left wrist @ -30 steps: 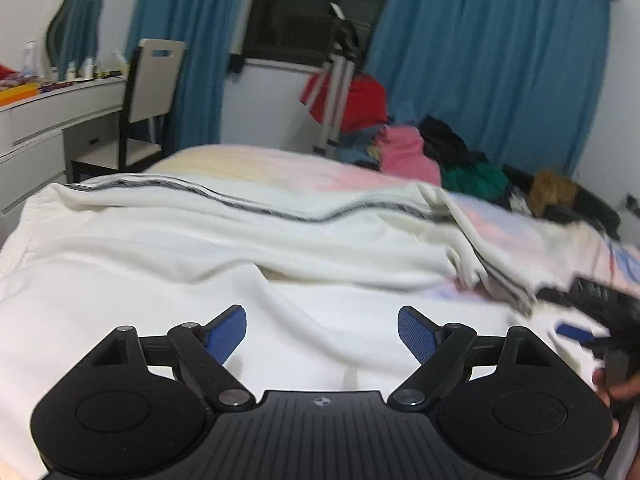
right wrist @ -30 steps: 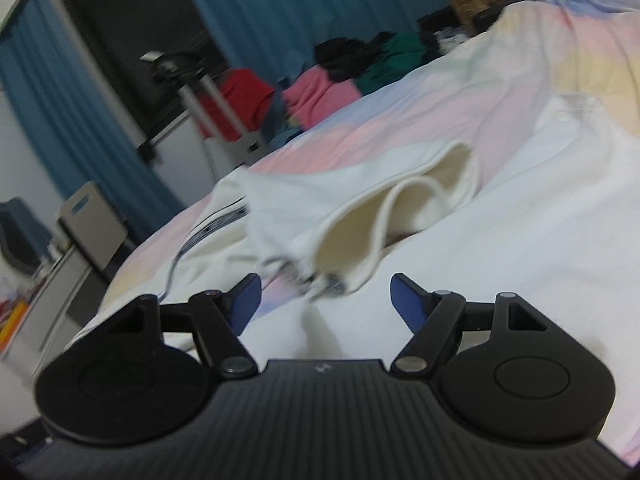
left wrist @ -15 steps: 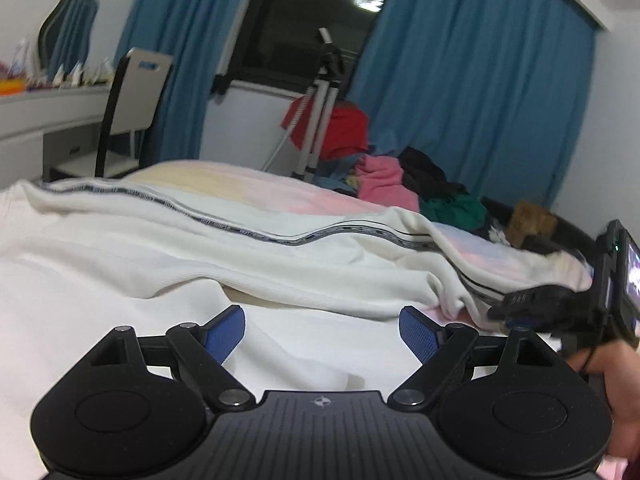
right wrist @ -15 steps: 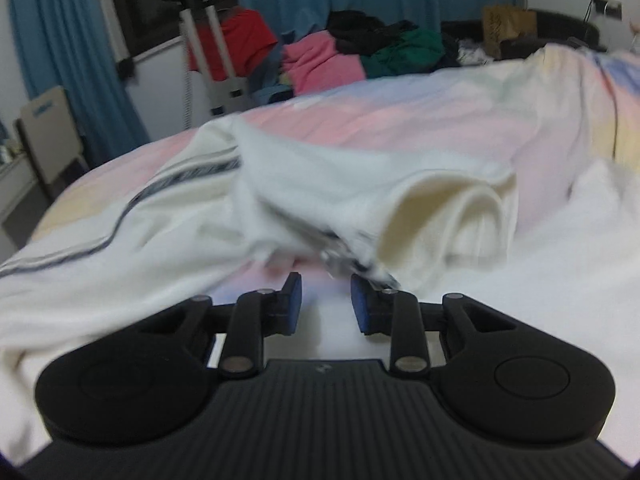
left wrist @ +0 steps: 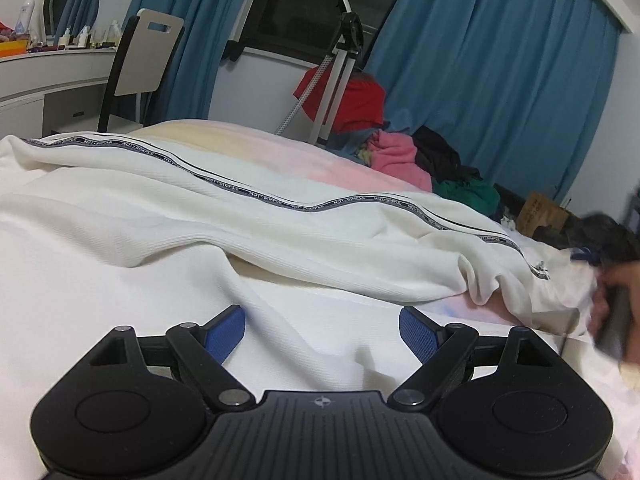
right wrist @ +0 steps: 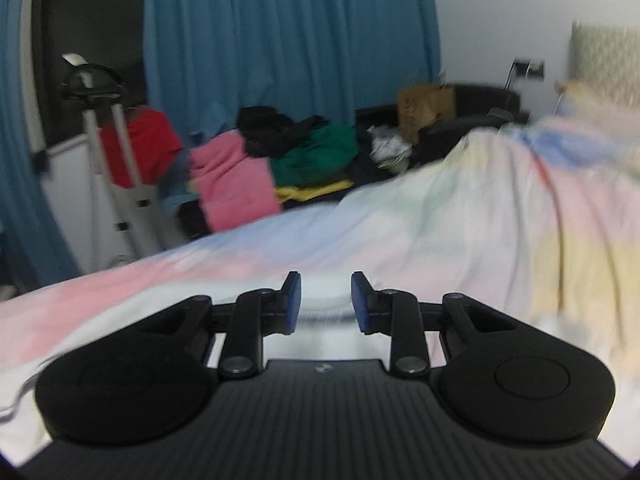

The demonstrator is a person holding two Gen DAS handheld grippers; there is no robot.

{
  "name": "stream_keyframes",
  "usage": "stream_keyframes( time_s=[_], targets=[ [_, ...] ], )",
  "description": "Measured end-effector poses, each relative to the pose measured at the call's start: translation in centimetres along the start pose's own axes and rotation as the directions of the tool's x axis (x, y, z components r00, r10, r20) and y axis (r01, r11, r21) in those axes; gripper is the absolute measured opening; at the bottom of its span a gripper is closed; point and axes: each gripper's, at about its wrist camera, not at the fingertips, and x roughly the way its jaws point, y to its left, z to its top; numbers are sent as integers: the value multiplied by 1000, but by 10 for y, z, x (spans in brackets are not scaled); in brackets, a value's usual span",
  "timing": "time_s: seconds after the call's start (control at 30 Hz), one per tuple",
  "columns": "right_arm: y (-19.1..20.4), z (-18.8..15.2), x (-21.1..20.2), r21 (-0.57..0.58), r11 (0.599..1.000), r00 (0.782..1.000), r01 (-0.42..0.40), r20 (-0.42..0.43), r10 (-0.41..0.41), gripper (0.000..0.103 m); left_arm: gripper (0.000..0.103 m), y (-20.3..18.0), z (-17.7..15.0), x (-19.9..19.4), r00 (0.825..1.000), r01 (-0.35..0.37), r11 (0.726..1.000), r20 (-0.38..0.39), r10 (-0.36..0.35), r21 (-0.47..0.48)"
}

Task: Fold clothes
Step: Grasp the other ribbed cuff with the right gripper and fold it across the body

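Observation:
A white garment (left wrist: 140,248) lies spread on the bed, and its sleeve with a dark lettered trim (left wrist: 360,236) runs across it to the right. My left gripper (left wrist: 322,320) hovers low over the garment's body, jaws wide open with only flat cloth below them. In the blurred right wrist view my right gripper (right wrist: 325,304) has its jaws drawn close on a fold of white cloth (right wrist: 320,340). At the left wrist view's right edge, a person's hand (left wrist: 608,284) holds that gripper by the sleeve's end (left wrist: 560,280).
The pastel bed sheet (right wrist: 440,220) stretches away to the right. A heap of pink, green and black clothes (right wrist: 248,172) lies beyond the bed by the blue curtains. A chair (left wrist: 140,60) and white desk (left wrist: 48,80) stand at the left, a metal stand (left wrist: 340,60) behind.
My right gripper's jaws came together on the sleeve's end, and it swung right, away from the garment. My left gripper sank lower over the garment, still open.

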Motion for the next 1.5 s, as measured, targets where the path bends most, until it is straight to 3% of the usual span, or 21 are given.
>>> stream_keyframes(
  time_s=[0.07, 0.13, 0.17, 0.2, 0.27, 0.33, 0.47, 0.53, 0.57, 0.6, 0.7, 0.77, 0.9, 1.03, 1.13, 1.27, 1.37, 1.5],
  targets=[
    [-15, -21, -15, 74, 996, 996, -48, -66, 53, 33, 86, 0, -1, -1, 1000, 5, 1000, -3, -6, -7],
    [-33, -40, -24, 200, 974, 980, -103, -148, 134, 41, 86, 1, -2, -3, 1000, 14, 1000, -9, -14, -23],
    [-42, -49, -27, 266, 956, 967, -124, -185, 177, 49, 86, 1, -3, -5, 1000, 19, 999, -12, -19, -36],
    [-48, -56, -25, 355, 925, 949, -134, -222, 223, 62, 86, 2, -3, -7, 1000, 23, 999, -15, -24, -49],
    [-53, -69, -20, 496, 855, 911, -152, -266, 316, 72, 86, 1, -4, -10, 999, 26, 998, -20, -27, -63],
    [-55, -78, -10, 579, 800, 880, -161, -283, 382, 71, 87, 1, -5, -12, 999, 25, 997, -25, -27, -72],
    [-60, -90, 8, 653, 744, 896, -140, -236, 376, 68, 88, 2, -8, -9, 999, 13, 994, -45, -18, -104],
    [-70, -89, 20, 691, 717, 917, -94, -220, 333, 58, 88, 2, -9, -5, 998, 2, 994, -54, -7, -106],
    [-75, -87, 27, 705, 706, 927, -64, -220, 304, 47, 88, 1, -9, -4, 998, -2, 995, -55, -4, -101],
    [-78, -82, 33, 700, 713, 933, -32, -235, 273, 29, 88, 0, -10, -3, 999, -5, 995, -53, 0, -95],
    [-83, -63, 49, 643, 765, 946, 39, -271, 180, 10, 88, -2, -8, -1, 1000, -5, 997, -28, 3, -72],
    [-80, -38, 54, 598, 799, 962, 55, -247, 119, 7, 88, -2, -6, -1, 1000, 7, 998, -11, -8, -65],
    [-69, 38, 55, 446, 895, 992, 4, -113, 51, 6, 88, -1, -5, 1, 999, 32, 997, -9, -32, -75],
    [-85, 73, 55, 420, 908, 998, -11, -48, 34, 6, 88, -1, -3, 1, 999, 47, 996, -3, -47, -72],
    [-109, 45, 50, 344, 939, 999, 14, -36, -2, 6, 88, 0, -3, 0, 998, 56, 996, -4, -56, -74],
    [-155, -19, 52, 451, 890, 994, 69, -103, -25, 6, 88, 0, -3, -2, 998, 65, 995, -3, -65, -70],
    [-176, -57, 41, 498, 865, 995, 60, -98, -12, 6, 88, -3, -3, -4, 998, 65, 997, 7, -65, -47],
    [-181, -49, 29, 559, 829, 998, 17, -54, 17, 6, 88, -11, -4, -8, 998, 58, 998, 24, -58, -8]
  ],
)
